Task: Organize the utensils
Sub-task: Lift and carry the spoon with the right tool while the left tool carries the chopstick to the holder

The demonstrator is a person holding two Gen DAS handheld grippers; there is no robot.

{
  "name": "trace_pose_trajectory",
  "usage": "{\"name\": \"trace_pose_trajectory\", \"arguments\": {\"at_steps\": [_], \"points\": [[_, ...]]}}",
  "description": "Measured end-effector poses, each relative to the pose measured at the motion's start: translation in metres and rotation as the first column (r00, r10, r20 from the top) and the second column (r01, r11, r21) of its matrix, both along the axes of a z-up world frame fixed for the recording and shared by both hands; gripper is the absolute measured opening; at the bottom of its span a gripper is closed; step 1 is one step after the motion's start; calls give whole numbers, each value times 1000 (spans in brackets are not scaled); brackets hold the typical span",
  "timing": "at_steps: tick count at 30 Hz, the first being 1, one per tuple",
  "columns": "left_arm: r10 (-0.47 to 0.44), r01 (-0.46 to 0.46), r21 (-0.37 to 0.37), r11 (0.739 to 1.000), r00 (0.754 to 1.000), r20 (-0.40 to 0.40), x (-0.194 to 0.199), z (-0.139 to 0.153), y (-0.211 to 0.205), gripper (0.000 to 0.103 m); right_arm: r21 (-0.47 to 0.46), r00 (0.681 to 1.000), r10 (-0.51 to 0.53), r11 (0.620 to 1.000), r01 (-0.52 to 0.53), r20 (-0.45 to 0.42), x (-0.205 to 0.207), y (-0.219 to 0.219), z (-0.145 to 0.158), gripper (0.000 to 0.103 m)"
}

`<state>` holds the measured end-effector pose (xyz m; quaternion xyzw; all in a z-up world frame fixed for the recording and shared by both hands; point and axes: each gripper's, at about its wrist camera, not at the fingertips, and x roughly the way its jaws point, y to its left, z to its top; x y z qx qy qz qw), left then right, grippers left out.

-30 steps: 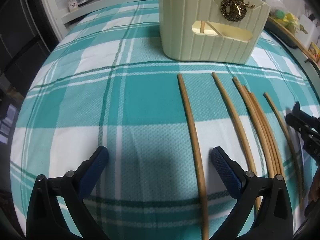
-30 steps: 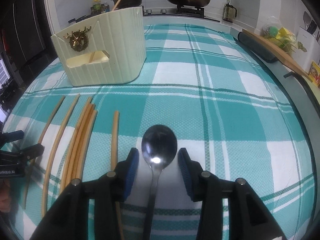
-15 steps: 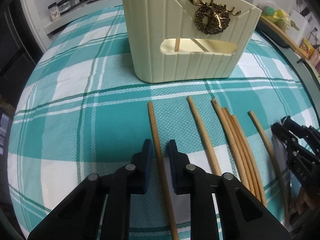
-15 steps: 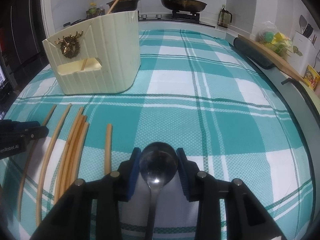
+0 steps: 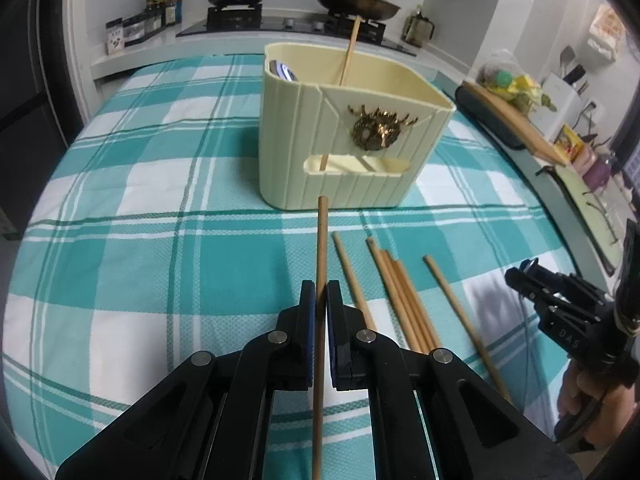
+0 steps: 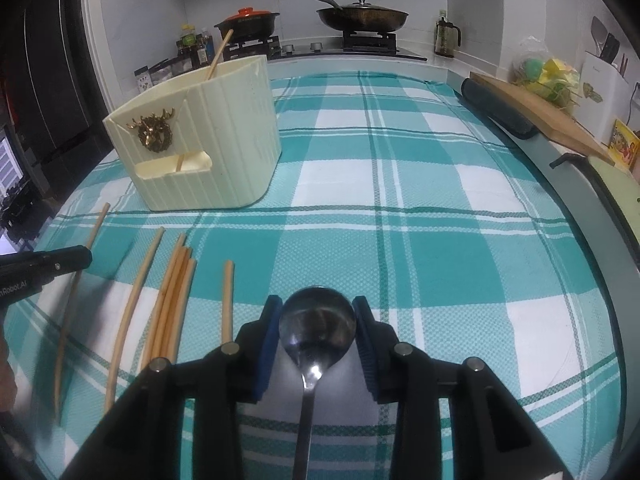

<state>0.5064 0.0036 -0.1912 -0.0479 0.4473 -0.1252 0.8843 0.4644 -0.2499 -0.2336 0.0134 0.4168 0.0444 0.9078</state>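
Left claw (image 5: 318, 312) is clamping chopstick (image 5: 321, 248); right claw (image 6: 316, 328) is pinching spoon (image 6: 317, 320). We are risking the chopstick pivoting, missing holder (image 5: 352, 148).

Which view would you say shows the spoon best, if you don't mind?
The right wrist view: the spoon lies centred between the right gripper's pads, bowl and handle plain. The left wrist view shows the right gripper only from outside, at its edge, the spoon out of sight.
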Motion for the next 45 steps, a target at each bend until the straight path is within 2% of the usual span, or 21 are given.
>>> {"name": "trace_pose_trajectory", "arguments": {"at_steps": [5, 12, 24, 37, 45], "points": [[-10, 13, -80, 997, 999, 41, -21, 26, 11, 4, 34, 999, 19, 999, -20, 42, -16, -1, 26, 36], [-1, 17, -138, 990, 993, 116, -47, 57, 25, 4, 65, 994, 60, 996, -66, 97, -41, 2, 60, 36], [16, 15, -168, 986, 984, 178, -71, 83, 38, 4, 62, 979, 102, 991, -115, 177, -68, 14, 97, 36], [30, 11, -197, 980, 978, 204, -63, 109, 51, 4, 54, 967, 114, 990, -129, 230, -56, 15, 134, 36], [15, 44, -217, 975, 964, 266, -38, 158, 56, 4, 60, 955, 141, 985, -162, 262, -26, 21, 177, 36]]}}
